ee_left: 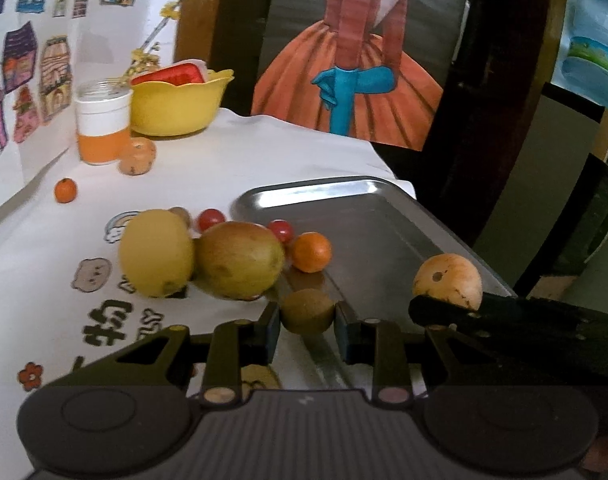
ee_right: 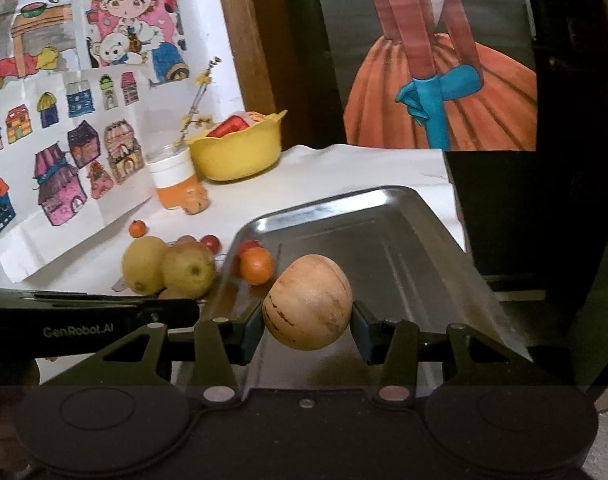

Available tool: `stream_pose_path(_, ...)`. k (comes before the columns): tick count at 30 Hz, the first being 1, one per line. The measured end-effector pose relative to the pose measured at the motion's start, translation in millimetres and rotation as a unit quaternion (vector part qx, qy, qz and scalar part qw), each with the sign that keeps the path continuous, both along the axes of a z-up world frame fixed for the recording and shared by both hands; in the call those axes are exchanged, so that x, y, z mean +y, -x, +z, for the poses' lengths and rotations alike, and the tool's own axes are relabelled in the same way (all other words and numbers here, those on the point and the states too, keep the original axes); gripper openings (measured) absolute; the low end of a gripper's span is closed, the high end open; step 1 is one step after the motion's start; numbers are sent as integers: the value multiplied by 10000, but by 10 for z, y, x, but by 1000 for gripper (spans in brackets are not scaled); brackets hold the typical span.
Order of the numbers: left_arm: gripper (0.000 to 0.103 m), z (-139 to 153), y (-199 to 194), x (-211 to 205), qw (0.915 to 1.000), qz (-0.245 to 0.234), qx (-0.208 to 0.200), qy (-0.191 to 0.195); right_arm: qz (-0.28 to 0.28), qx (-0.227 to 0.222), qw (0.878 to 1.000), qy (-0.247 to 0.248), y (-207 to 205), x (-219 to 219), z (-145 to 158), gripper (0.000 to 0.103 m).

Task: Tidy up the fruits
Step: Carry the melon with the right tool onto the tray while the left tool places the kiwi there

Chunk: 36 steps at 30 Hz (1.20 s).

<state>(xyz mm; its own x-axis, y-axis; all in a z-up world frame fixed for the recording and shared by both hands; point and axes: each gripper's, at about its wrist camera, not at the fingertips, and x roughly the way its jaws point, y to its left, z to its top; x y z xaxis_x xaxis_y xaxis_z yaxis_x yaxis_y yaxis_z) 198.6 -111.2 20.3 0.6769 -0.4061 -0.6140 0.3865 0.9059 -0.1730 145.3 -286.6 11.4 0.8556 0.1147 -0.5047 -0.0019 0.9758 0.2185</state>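
White tabletop. My left gripper clamps kiwi, right gripper clamps melon; next, lower both into tray.

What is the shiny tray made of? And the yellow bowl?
The tray looks like metal, probably stainless steel: grey, glossy, with reflections on its rim. The yellow bowl looks like plastic: solid colour, smooth, softly shiny, with a wavy moulded rim.

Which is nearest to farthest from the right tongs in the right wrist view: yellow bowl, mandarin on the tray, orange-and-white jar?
1. mandarin, just ahead-left of the right tongs, at the tray's left edge.
2. orange-and-white jar, farther back on the left.
3. yellow bowl, behind the jar, near the wall.
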Motion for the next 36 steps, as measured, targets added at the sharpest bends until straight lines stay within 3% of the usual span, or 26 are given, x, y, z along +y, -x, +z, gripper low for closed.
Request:
stream_pose_path(17,32,-97,-159,-325,9999,53,99,-68,-153,145,9997,-139,-75,-153,-94,49)
stream_pose_path(36,32,-128,-197,-347,9997,127,198,-33,-190,130,9997,-126,-140,-152,-83,50)
